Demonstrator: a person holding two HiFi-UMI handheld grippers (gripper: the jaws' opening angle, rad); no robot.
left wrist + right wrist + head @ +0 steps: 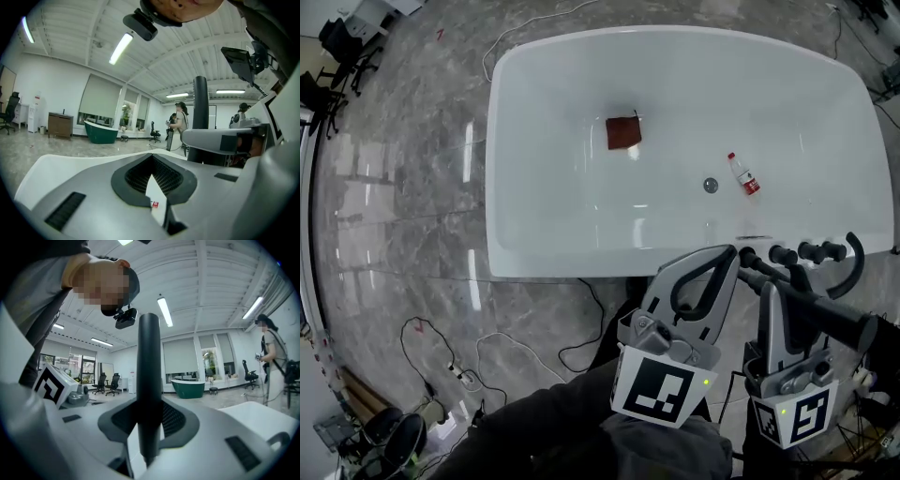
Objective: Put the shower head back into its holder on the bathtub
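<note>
The main danger I see is that the shower head [149, 357] turns or slides in the grip. The right tongs [149, 404] are closed on its thin black body, and in the head view a long part of the shower head [834, 314] sticks out to the right of the right tongs [769, 286], so its weight can twist it between the pads. A second danger is a knock: the black fittings [811, 250] and the curved spout [855, 262] stand close together on the rim of the tub [534, 141], and a wrong angle may push the rod against them instead of into the holder. I cannot tell which of these fittings is the holder, and this makes the aim more difficult to judge. The left tongs [731, 253] are just beside the right ones and could get in the way. They are closed at the tips with nothing between them, and the left gripper view shows only a narrow white gap behind the tips of the left tongs [152, 157]. Both tongs are held side by side in front of the person, above the near rim at the right end of the tub. They point almost level, a little downward, toward the fittings. The shower head is not yet in its holder.
</note>
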